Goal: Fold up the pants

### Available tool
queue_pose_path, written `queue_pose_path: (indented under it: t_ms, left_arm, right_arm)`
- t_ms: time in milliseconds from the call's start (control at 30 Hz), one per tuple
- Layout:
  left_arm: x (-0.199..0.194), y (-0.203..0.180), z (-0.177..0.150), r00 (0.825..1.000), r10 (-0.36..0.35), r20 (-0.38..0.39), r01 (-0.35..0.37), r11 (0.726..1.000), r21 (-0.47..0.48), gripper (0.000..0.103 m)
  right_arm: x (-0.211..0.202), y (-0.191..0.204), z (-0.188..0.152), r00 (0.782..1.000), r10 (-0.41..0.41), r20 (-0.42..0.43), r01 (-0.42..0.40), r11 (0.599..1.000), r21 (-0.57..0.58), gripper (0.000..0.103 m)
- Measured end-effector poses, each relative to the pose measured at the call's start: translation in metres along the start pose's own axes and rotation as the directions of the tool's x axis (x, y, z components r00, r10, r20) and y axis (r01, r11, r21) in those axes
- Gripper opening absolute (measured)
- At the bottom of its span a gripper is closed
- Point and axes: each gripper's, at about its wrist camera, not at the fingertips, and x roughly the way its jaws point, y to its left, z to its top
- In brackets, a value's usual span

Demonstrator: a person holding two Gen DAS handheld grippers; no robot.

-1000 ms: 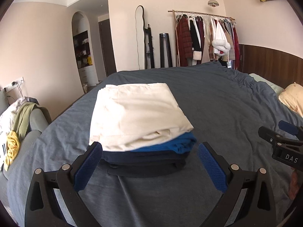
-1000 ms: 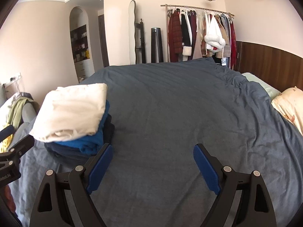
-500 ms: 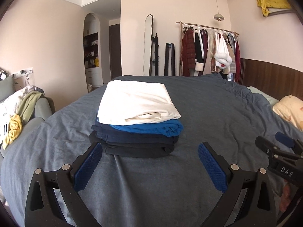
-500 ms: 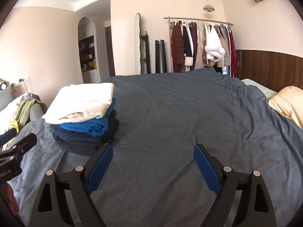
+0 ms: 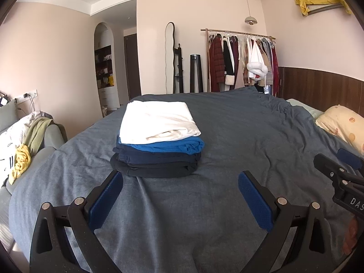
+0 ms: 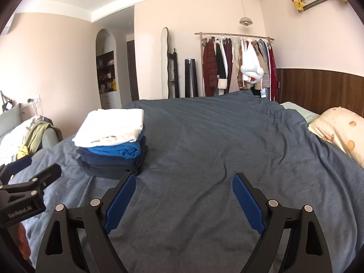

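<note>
the left gripper (image 5: 180,190) has its two blue-padded fingers (image 5: 105,199) spread wide with nothing between them but bare blanket; they touch nothing. the right gripper (image 6: 184,192) is spread just as wide and holds nothing either.

the pile of folded pants (image 5: 157,141) sits on the blanket just ahead of the left gripper's fingertips, centred between them: a white pair (image 5: 158,120) on top, a bright blue pair (image 5: 173,145) under it, then dark navy and black ones at the bottom. from the right gripper the same pile (image 6: 112,145) lies ahead and to the left, its near edge just past the left fingertip.

the grey-blue blanket (image 6: 204,150) covers the whole bed, lightly creased. a yellow pillow (image 6: 339,129) lies far off to the right of the fingers. beyond the bed stand a clothes rack (image 6: 236,64), a wavy mirror (image 6: 165,63) and an arched shelf (image 6: 105,70). a sofa heaped with clothes (image 5: 25,136) is off to the left.

both grippers are held level and low over the blanket, side by side, pointing the same way.
</note>
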Motion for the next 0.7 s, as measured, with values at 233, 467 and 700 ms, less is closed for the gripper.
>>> queue_pose_path:
  t_ms: [233,467,700]
  left_arm:
    - [-0.020,-0.012,-0.010,1.000,0.002,-0.010,-0.002,1.000,0.013,0.103]
    - [-0.029,-0.022,-0.015,1.000,-0.006,-0.028,0.006,1.000,0.024,0.103]
    - [-0.034,-0.027,-0.013,0.999,-0.020,-0.031,0.021,0.999,0.031,0.103]
  right_arm:
    - [-0.027,-0.007,-0.008,1.000,-0.005,0.005,0.005,1.000,0.002,0.088]
    - [-0.042,-0.015,-0.015,1.000,0.002,-0.001,-0.002,1.000,0.014,0.088]
    - [-0.047,-0.021,-0.017,1.000,-0.001,-0.001,0.001,1.000,0.024,0.088]
